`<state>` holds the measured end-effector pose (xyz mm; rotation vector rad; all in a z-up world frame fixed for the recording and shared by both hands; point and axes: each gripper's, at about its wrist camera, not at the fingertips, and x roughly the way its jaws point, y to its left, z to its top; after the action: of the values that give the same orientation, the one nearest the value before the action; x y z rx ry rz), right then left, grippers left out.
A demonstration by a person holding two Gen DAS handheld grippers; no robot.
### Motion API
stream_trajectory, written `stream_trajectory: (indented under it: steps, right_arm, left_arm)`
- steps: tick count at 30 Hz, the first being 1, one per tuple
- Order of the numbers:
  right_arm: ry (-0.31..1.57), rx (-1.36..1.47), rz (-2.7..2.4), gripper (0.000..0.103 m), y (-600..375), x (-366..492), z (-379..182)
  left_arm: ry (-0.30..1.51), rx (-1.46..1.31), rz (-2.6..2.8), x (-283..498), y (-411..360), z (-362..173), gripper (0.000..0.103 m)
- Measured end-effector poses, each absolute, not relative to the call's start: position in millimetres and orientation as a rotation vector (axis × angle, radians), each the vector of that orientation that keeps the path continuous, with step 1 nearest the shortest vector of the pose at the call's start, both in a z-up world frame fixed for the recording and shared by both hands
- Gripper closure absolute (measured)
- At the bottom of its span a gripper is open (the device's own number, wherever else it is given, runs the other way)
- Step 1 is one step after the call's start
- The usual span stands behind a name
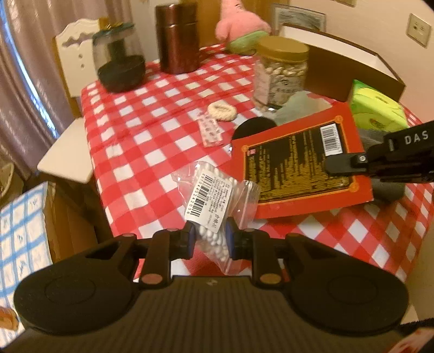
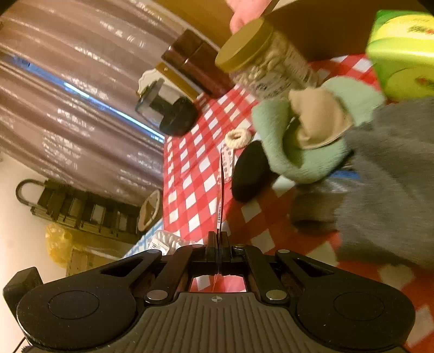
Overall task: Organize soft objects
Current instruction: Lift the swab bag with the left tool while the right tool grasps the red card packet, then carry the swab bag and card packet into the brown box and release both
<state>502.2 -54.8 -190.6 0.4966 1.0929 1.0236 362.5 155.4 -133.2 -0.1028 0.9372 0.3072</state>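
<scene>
Over the checked tablecloth (image 1: 152, 141) we keep the left gripper (image 1: 208, 239) clamped on the cotton-swab bag (image 1: 214, 201) and the right gripper (image 2: 218, 244) pinched on the flat red packet (image 1: 301, 163) at the frame's right, lifting both evenly.

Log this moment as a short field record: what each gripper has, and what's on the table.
left gripper: shut on bag of cotton swabs, lifted off the cloth
right gripper: shut on edge of red card
table cover: red-and-white checked cloth
soft items: pink plush, green sock, grey cloth, cream hair tie
containers: gold-lidded jar, brown canister
</scene>
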Motion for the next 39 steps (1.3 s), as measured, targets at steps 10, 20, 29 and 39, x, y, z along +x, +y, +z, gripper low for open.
stream_trajectory:
  steps: [10,20,29,39]
  right_arm:
    - [1.082,0.554,0.97,0.103,-130,502,-163]
    - [1.102,0.542,0.924,0.103,-236,521,-138]
    - [1.091,0.496,0.776,0.103,-334,555,-122]
    - [0.952,0.454,0.62,0.103,-399,619,-93]
  left_arm:
    - [0.903,-0.054,0.215,378,109,-109,0.082]
    - [0.903,-0.045,0.191,418,50,-102,0.082]
    - [0.88,-0.038,0.19,471,11,-96,0.082]
    - [0.808,-0.012,0.21,544,-6,-80,0.082]
